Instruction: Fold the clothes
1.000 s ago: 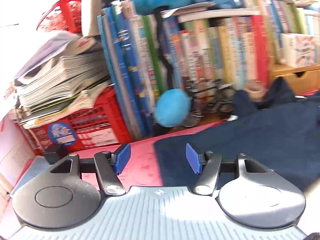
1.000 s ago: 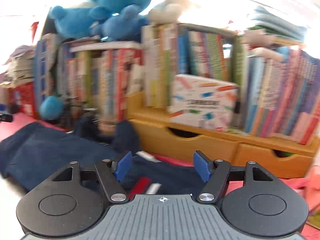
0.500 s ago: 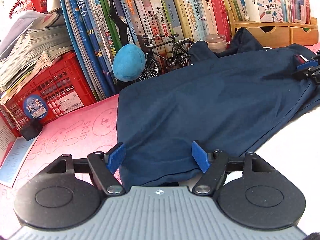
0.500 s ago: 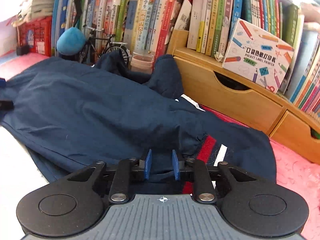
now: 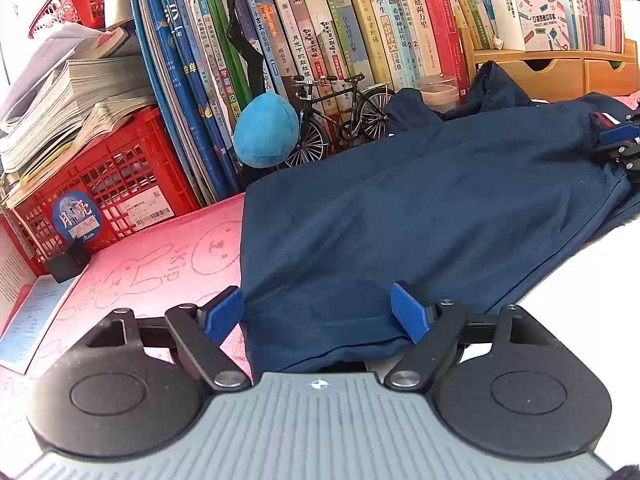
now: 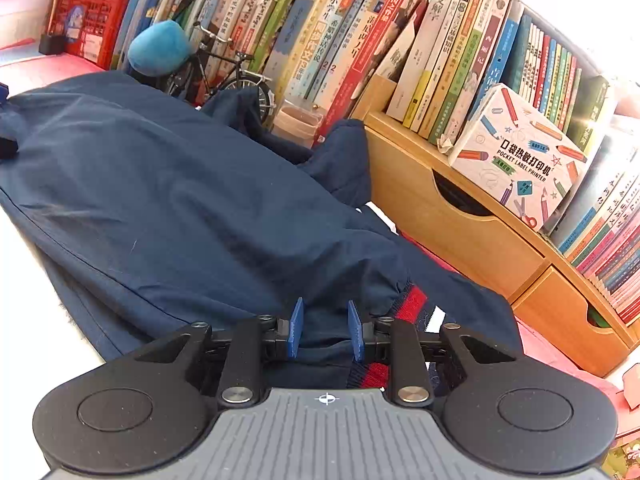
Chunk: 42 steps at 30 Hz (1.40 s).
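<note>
A navy garment (image 5: 420,208) is lying spread across the pink mat (image 5: 160,264), its far edge bunching against the row of books (image 5: 340,40) and the wooden drawer unit (image 6: 472,232). Its striped red-and-white waistband (image 6: 412,300) is sitting at the right end.

The left gripper (image 5: 318,314) is standing over the garment's left near corner. Its jaws are opening wide, with cloth lying between them but the pads not pressing on it. The right gripper (image 6: 325,330) is straddling a ridge of fabric just beside the waistband. Its jaws are narrow and opening slightly; whether the pads are pinching the cloth cannot be told.

For a clean fold, each gripper probably needs to be taking every layer at its end before lifting. The two grips should then be rising together, keeping the edge taut, so the far side is not dragging into the model bicycle (image 5: 340,120).
</note>
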Available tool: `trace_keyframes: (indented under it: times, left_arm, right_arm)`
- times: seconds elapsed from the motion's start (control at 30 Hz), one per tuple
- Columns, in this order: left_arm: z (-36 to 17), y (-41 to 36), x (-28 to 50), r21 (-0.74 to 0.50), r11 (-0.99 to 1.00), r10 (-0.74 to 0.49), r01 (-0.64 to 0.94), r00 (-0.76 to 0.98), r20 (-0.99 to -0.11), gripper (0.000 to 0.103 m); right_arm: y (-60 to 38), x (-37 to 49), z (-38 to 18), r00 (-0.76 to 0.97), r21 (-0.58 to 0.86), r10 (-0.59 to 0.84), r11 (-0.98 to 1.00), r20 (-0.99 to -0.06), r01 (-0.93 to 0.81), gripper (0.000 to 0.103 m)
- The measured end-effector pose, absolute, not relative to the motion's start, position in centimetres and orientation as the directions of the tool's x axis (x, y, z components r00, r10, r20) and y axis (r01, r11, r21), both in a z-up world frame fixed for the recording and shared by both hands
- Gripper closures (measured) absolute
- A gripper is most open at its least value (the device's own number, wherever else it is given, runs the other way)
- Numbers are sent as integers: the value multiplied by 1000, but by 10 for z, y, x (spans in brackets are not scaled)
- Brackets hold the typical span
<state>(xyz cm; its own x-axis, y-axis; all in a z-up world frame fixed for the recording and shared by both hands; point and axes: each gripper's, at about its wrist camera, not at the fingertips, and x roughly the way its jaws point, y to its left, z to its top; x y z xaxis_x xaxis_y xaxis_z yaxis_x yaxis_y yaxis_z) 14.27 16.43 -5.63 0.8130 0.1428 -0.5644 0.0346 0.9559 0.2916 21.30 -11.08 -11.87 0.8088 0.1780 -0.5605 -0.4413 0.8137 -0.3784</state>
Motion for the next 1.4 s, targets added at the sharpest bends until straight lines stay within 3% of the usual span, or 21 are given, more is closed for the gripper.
trace_keyframes:
  times: [0.17,0.2,0.3,0.33,0.43,0.6,0.77,0.9,1.0,1.1,1.2,1.4]
  left_arm:
    - [-58,157,139,353,935,189,18,819,-542,16]
    - [-57,155,135,370,929,203,15,815,-542,16]
    - [-50,150,107,388,921,208,25,810,-548,17]
    - [-46,147,89,388,920,188,46,818,-544,17]
    - [-33,133,28,402,906,107,130,849,-517,15]
    - [-22,104,-72,400,890,6,217,874,-487,5]
    - [-15,90,-153,364,881,-79,302,853,-516,2]
    - [-17,78,-197,431,814,-130,388,846,-517,0]
    - [-32,63,-210,517,754,-109,405,853,-510,0]
    - [-46,54,-204,592,723,-28,356,871,-490,0]
    - [-46,58,-194,588,743,7,319,875,-484,0]
    - [-6,72,-166,610,769,50,192,933,-357,0]
  right_arm:
    - [-136,231,-106,728,-120,289,883,-622,-454,71]
    - [-142,225,-98,708,-61,315,890,-632,-451,65]
    - [-162,171,-71,717,-44,380,867,-585,-496,20]
    - [-170,146,-66,723,-71,396,850,-566,-522,16]
    - [-194,74,-53,733,-141,441,801,-517,-582,11]
    - [-231,-41,-60,723,-100,471,801,-505,-591,8]
    - [-250,-127,-64,705,-149,481,762,-521,-631,2]
    - [-246,-179,-73,668,-265,485,660,-564,-703,0]
    - [-232,-195,-91,702,-389,413,616,-580,-685,0]
    - [-232,-185,-95,751,-405,370,669,-547,-623,0]
    - [-248,-163,-80,788,-300,359,781,-500,-547,0]
    - [-277,-111,-48,831,-123,356,888,-429,-444,0]
